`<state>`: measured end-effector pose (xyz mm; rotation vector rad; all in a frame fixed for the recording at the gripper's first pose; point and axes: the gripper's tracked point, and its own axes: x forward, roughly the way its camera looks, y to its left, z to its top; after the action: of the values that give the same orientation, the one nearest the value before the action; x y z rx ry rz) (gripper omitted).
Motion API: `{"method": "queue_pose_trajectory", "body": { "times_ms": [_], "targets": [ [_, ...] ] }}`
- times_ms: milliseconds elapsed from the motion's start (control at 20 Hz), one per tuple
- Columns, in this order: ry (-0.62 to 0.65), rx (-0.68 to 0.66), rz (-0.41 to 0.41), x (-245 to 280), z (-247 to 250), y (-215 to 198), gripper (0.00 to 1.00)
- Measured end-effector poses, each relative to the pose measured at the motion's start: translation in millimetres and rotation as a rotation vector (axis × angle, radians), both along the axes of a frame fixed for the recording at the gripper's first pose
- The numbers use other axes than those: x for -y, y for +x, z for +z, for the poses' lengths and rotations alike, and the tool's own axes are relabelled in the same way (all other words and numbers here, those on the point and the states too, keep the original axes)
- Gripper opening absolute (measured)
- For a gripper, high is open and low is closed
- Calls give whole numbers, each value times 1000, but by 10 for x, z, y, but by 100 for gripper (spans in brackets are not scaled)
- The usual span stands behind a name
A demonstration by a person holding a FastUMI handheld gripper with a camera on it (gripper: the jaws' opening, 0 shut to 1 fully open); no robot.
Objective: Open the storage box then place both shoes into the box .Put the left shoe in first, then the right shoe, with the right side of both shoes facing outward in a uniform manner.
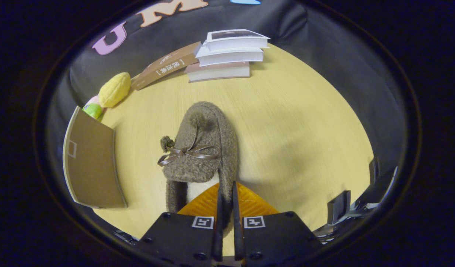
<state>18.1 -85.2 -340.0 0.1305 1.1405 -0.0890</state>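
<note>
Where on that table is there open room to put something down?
The widest bare stretch of table lies to the right of the fuzzy shoe, running back toward the stacked books. A narrower strip lies between the shoe and the brown box lid. The far left corner is crowded with plush toys and a leaning book. The gripper is shut on the shoe's side wall.

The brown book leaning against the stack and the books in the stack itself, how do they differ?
The brown book is tilted, one end propped on the stack of books, while the stacked ones lie flat on each other. It shows its brown spine; they show pale page edges. It is single; they are three. All sit on the wooden table, far beyond the fuzzy shoe, whose side wall both fingers of the gripper pinch.
</note>
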Motion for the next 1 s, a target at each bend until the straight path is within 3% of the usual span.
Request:
{"method": "queue_pose_trajectory", "body": {
  "times_ms": [50, 150, 300, 600, 1000],
  "targets": [
    [14, 1, -31, -3, -2, 10, 7],
    [54, 7, -90, 4, -13, 2, 5],
    [75, 34, -118, 15, -3, 9, 4],
    [68, 161, -103, -87, 212, 107, 3],
    [146, 320, -48, -503, 1217, 320, 3]
  ]
}}
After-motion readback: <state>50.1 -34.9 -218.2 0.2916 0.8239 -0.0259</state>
